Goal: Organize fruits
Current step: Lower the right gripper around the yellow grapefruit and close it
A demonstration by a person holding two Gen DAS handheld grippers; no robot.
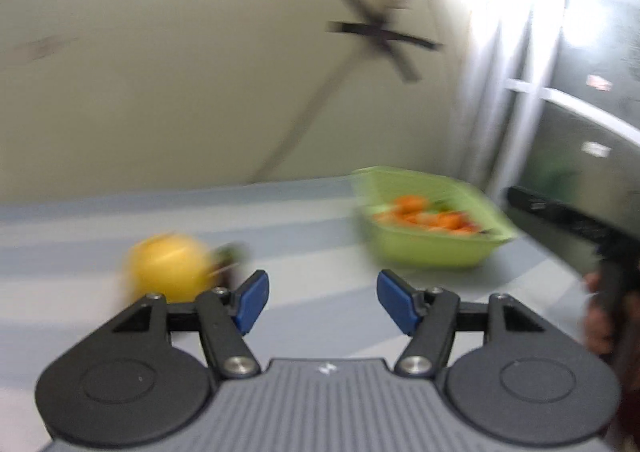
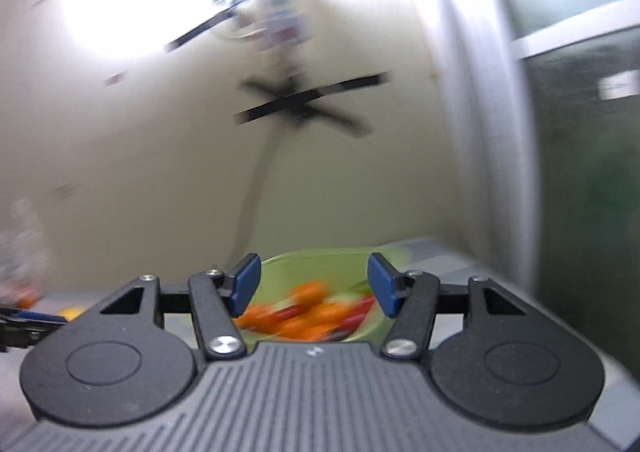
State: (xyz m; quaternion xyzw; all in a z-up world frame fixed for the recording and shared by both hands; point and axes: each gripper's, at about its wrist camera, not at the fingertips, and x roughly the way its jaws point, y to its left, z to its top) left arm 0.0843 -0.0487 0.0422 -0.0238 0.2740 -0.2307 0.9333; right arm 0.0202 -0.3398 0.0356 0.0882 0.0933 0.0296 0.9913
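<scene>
Fruit pieces [image 2: 308, 312], orange and red, lie heaped in a green tray [image 1: 424, 248] on the grey table [image 1: 312, 236]; motion blur prevents naming them more exactly. A single yellow fruit [image 1: 168, 266] rests on the table well apart from the tray, just ahead of the left gripper [image 1: 322, 302] and to the left of its left finger. Left gripper: fingers spread, nothing between them. Right gripper [image 2: 313, 284]: fingers spread, empty, held above the near side of the tray. A small pale emblem [image 1: 327, 369] sits on the left gripper's ribbed housing; it cannot be read. No legible writing found in either view.
</scene>
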